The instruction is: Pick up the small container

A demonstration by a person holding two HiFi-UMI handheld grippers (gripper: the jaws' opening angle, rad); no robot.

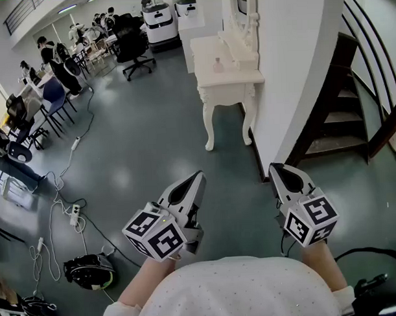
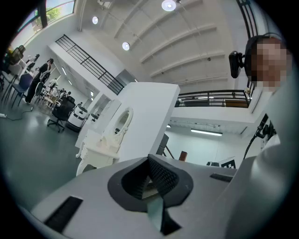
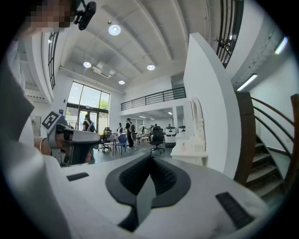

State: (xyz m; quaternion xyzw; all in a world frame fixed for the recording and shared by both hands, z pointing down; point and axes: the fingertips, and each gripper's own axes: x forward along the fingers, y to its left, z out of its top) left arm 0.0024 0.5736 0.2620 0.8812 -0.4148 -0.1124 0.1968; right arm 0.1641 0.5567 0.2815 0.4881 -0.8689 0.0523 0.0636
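Head view: left gripper (image 1: 197,179) and right gripper (image 1: 275,167), both claws pinched closed, nothing between, held well short of dressing table (image 1: 229,82). Small container (image 1: 217,64), pale, on table top, on the side away from the wall. Step: approach, prob. no reach yet. Next: walk up, open one claw. Left gripper view shows table's oval mirror (image 2: 122,122) face-on; container too small to find there.

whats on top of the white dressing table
A small container stands on the dressing table top, beside the raised mirror unit. Whatever lies behind that mirror unit is hidden.
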